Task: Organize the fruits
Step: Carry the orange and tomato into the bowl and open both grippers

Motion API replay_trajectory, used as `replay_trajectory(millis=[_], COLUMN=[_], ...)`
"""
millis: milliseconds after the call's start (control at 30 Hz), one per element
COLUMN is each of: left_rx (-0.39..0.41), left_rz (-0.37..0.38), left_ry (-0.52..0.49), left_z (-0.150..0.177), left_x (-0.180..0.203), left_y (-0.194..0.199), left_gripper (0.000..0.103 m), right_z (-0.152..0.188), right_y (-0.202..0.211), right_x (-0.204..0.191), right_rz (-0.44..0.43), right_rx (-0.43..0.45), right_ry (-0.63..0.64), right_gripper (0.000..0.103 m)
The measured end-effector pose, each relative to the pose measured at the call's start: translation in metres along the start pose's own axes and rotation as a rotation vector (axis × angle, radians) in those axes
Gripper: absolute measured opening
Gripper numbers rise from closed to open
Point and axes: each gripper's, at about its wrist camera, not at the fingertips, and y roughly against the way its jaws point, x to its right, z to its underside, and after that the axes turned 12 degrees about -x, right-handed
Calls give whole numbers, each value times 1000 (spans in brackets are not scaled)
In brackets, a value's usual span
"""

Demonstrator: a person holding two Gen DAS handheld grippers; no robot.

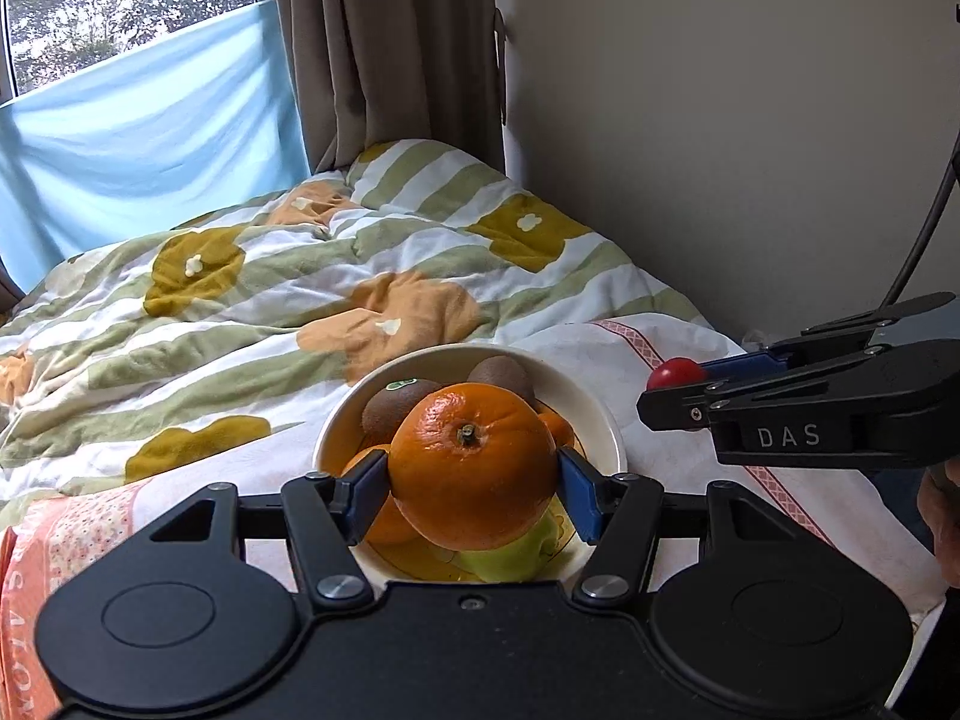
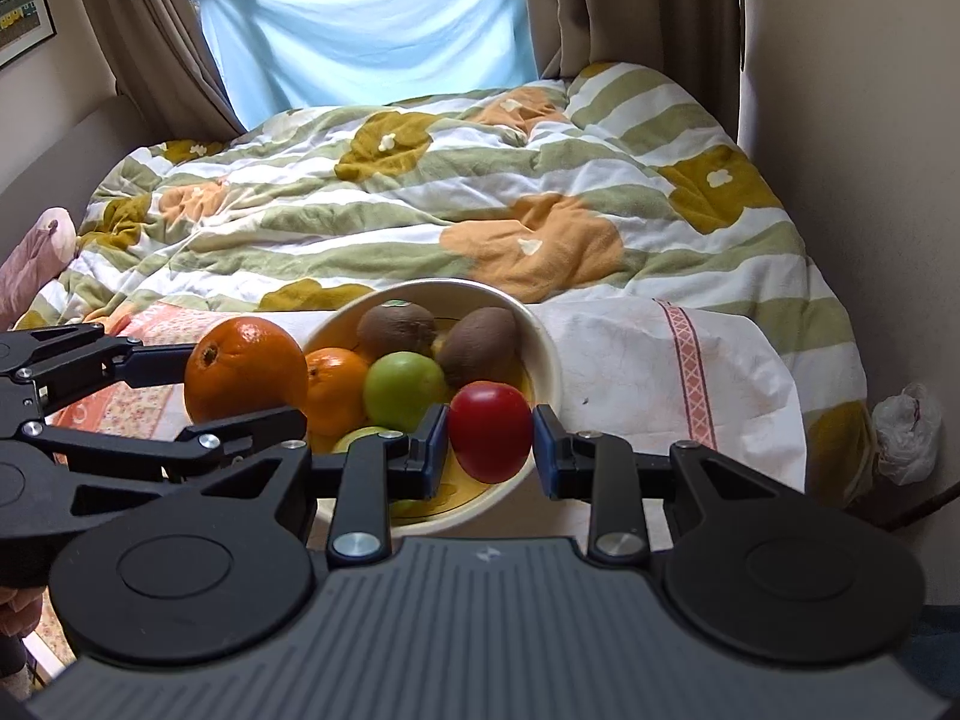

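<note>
Over the bowl [image 2: 549, 360] on the bed: left gripper [image 1: 474, 477] pinching a big orange [image 1: 473, 463], right gripper [image 2: 490, 441] pinching a red fruit [image 2: 491, 431]. Could easily roll off that soft duvet [image 2: 420, 204] if dropped near the crowded rim.

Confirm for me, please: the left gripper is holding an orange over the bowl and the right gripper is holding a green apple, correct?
Not quite: the right gripper holds a red fruit, not a green apple, as the right wrist view shows. The green fruit sits in the bowl. The left gripper does hold an orange over the bowl.
</note>
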Motion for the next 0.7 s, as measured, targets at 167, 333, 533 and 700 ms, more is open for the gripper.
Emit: replay_trajectory(millis=[167, 333, 533, 700], left_rx=[-25, -55, -79, -78], left_rz=[-6, -32, -57, -66], left_ry=[-45, -115, -166, -161], left_z=[-11, -15, -9, -11], left_x=[20, 41, 54, 55], left_y=[-30, -55, -70, -74], left_gripper=[64, 64, 65, 68], right_z=[-11, -20, -27, -30], right_y=[-20, -33, -42, -47], right_x=[26, 43, 49, 44], right_rz=[-4, -15, -31, -44], right_rx=[-31, -46, -53, -56], right_ry=[-5, -11, -2, 14], right_gripper=[45, 45, 45, 45])
